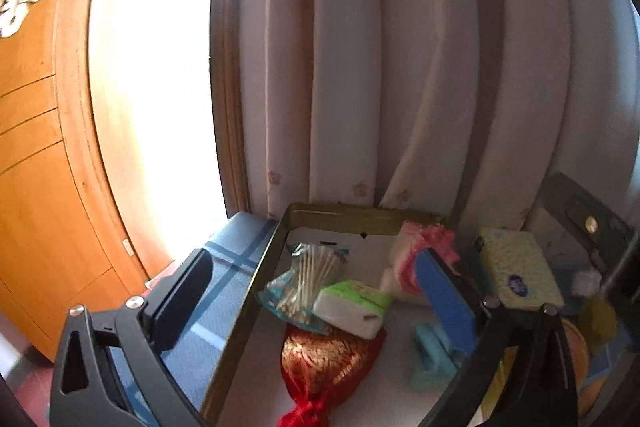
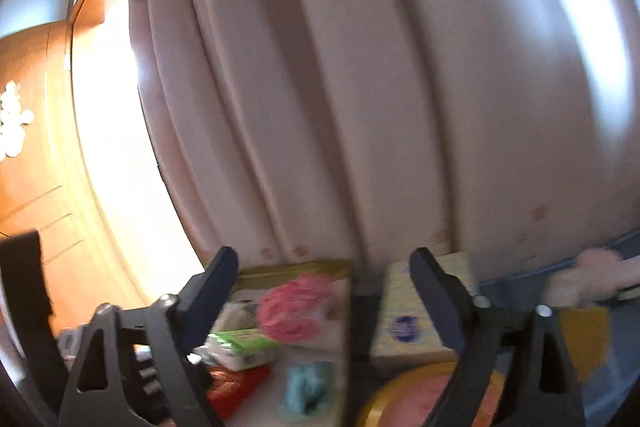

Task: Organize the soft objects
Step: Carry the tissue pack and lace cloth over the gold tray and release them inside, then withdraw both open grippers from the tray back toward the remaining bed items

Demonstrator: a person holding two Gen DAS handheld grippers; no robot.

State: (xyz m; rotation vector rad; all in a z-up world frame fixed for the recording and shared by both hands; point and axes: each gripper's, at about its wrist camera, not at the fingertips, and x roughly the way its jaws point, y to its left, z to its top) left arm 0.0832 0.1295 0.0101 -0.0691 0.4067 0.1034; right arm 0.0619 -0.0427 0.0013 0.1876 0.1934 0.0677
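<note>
Both black two-finger grippers, left (image 1: pixel 316 291) and right (image 2: pixel 324 287), stood spread wide, pinching nothing. Beyond them a gold-rimmed white tray (image 1: pixel 256 279) held soft things: a red brocade pouch (image 1: pixel 324 359), a green-and-white tissue pack (image 1: pixel 352 307) and bagged cotton swabs (image 1: pixel 304 279). Just outside lay a yellow tissue pack (image 1: pixel 516 267); its blue label was unreadable.

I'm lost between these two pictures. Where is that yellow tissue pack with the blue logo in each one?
Left wrist view: the yellow tissue pack lies at lower right, just outside the box's right wall, beyond the right-hand finger.
Right wrist view: the same pack sits at lower centre, partly hidden behind the right-hand finger.
Shared landmark: the pink ruffled item inside the gold-rimmed box, left of the pack in both.
</note>
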